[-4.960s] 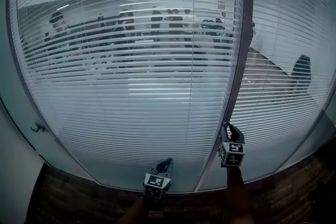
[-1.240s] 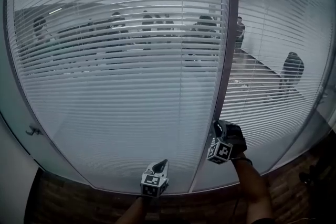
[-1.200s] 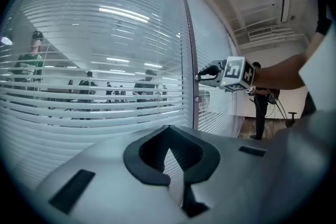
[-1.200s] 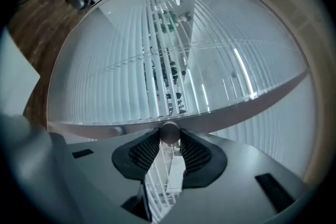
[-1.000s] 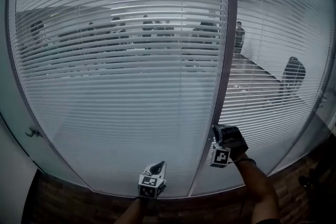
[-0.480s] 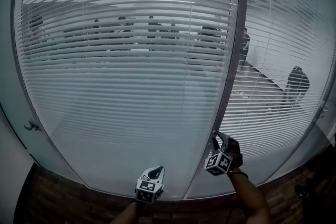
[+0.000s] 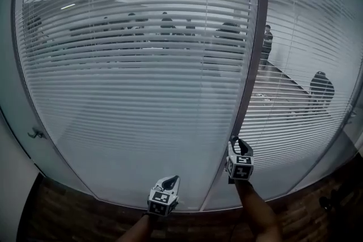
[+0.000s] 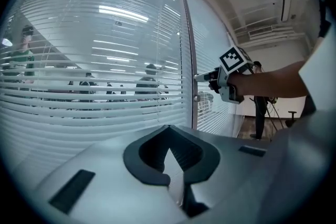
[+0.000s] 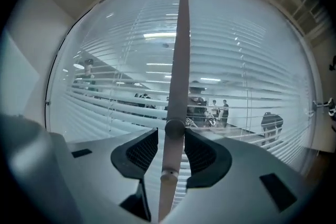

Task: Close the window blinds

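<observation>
White horizontal-slat window blinds [image 7: 130, 99], behind glass from ten to two o'clock, were part-tilted. Right gripper [image 7: 239, 144], at five o'clock, had just been opening, its jaws loose around the round grey knob [image 9: 175, 128] on the grey frame post [image 7: 253, 65]. A turn might slip, leaving gaps. Left gripper [image 7: 168, 182] hung closed, empty.

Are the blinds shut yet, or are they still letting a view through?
Partly open. People on the far side show through the blinds across the middle band. Lower down the blinds look shut.
</observation>
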`<action>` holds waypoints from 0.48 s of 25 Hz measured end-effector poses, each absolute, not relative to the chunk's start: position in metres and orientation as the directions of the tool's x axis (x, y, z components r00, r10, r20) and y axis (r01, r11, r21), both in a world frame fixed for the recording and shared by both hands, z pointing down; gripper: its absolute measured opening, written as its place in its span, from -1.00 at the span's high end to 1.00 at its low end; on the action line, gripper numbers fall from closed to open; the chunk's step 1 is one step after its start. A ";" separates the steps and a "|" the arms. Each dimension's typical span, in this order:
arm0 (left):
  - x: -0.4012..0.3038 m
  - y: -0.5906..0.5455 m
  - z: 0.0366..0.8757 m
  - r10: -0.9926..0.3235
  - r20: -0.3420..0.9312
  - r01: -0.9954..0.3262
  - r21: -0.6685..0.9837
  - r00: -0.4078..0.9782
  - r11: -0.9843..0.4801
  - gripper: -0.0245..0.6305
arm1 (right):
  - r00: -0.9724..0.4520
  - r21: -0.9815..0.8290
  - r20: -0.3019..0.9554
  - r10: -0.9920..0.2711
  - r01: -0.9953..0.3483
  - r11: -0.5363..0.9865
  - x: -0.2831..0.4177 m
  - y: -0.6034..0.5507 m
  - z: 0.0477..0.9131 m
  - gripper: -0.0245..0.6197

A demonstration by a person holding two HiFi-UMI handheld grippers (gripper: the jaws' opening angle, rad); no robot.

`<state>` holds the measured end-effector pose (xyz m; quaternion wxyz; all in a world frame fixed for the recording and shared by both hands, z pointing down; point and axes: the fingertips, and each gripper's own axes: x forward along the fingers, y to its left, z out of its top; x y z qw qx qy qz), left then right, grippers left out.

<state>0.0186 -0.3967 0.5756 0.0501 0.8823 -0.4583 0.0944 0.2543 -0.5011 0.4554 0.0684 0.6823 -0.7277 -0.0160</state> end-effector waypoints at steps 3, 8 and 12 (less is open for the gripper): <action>0.022 -0.394 0.574 -0.791 0.208 -0.809 0.005 0.576 -0.588 0.94 | -0.030 0.010 0.070 -0.997 -0.999 0.031 0.258 -0.505 0.446 0.49; 0.026 -0.390 0.572 -0.782 0.202 -0.798 -0.001 0.590 -0.603 0.94 | -0.025 -0.033 0.049 -0.998 -0.999 0.023 0.262 -0.511 0.445 0.53; 0.023 -0.389 0.574 -0.788 0.200 -0.805 0.010 0.583 -0.593 0.94 | -0.024 0.013 0.058 -0.998 -1.000 0.025 0.263 -0.510 0.446 0.53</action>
